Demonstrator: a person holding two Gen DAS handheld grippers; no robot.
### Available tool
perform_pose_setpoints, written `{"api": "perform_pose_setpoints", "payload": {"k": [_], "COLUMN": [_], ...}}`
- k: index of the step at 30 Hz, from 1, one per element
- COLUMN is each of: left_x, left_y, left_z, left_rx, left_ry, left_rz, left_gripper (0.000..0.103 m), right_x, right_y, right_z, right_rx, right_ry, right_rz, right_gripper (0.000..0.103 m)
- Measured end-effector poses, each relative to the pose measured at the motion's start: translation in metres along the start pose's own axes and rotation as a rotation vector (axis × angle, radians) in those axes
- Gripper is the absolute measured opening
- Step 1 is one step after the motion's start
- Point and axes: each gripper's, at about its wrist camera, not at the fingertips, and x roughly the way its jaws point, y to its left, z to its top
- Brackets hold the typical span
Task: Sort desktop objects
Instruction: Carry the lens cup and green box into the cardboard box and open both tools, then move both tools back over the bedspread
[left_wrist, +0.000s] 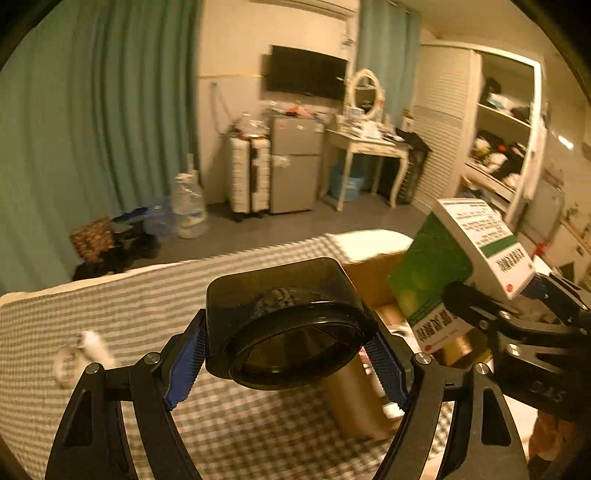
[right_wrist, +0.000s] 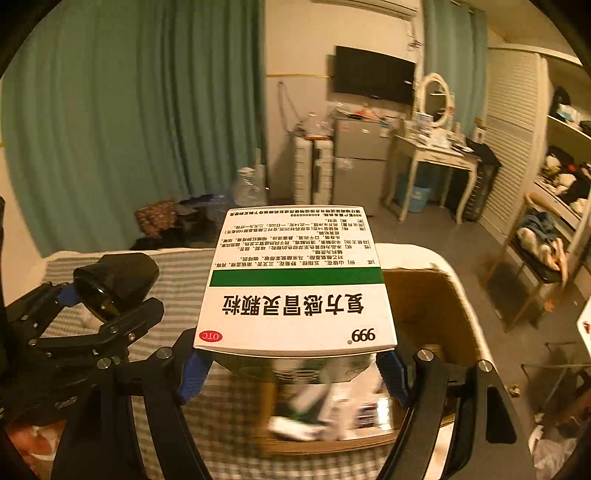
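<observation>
A: What is hard to make out?

B: The cardboard box (right_wrist: 417, 295) beneath my right gripper (right_wrist: 295, 373) holds blurred items I cannot identify.

A: Do the views differ?

B: Only the right view shows the medicine box (right_wrist: 295, 291) top print; the left shows its green side.

A: And the jaws?

B: My left gripper (left_wrist: 288, 354) is closed around a dark lens hood (left_wrist: 284, 321), pads touching both sides. My right jaws are spread wide, clamping the medicine box between them.

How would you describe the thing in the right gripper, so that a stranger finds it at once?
Find the checked bedcover and the open cardboard box on it. Above that box the right gripper holds a medicine box. It alone is white with a green band and "999"; the left gripper's object is black.
</observation>
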Motion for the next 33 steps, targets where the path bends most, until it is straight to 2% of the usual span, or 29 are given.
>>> {"api": "perform_pose_setpoints", "payload": {"k": [7,12,14,16,17,23,27,29,33], "left_x": [0.062,0.089,0.094,0.092,0.09,0.068,0.05,0.041,0.024], "left_y": [-0.059,-0.084,-0.087,-0.087,-0.088,-0.065,-0.036,-0.017,0.037], "left_z": [0.006,0.0,-0.003,-0.008,-0.009,-0.002,-0.001,-0.007,-0.024], "left_rx": [0.066,0.112,0.125,0.134,0.135,0.095,0.069,0.046,-0.018], "left_ry": [0.064,0.118,0.137,0.133,0.129,0.106,0.083,0.086,0.099], "left_rz": [-0.06,-0.079,-0.089,-0.065,-0.053,-0.042,0.009,0.046,0.132], "left_gripper": [0.082,0.082,0.084,0.095,0.096,0.097,0.1,0.1,0.1], "right_x": [0.031,0.052,0.054,0.053,0.053,0.038,0.023,0.018,0.011], "right_y": [-0.073,-0.109,-0.114,-0.118,-0.118,-0.113,-0.099,-0.09,-0.054], "right_z": [-0.011,-0.027,-0.03,-0.032,-0.032,-0.025,-0.018,-0.016,-0.014], "right_rx": [0.084,0.145,0.155,0.165,0.164,0.168,0.136,0.125,0.108], "right_ry": [0.071,0.132,0.133,0.129,0.127,0.093,0.071,0.059,0.026], "right_rz": [-0.088,-0.121,-0.111,-0.117,-0.124,-0.155,-0.139,-0.119,-0.027], "right_gripper": [0.076,0.077,0.079,0.08,0.08,0.083,0.083,0.083,0.083]}}
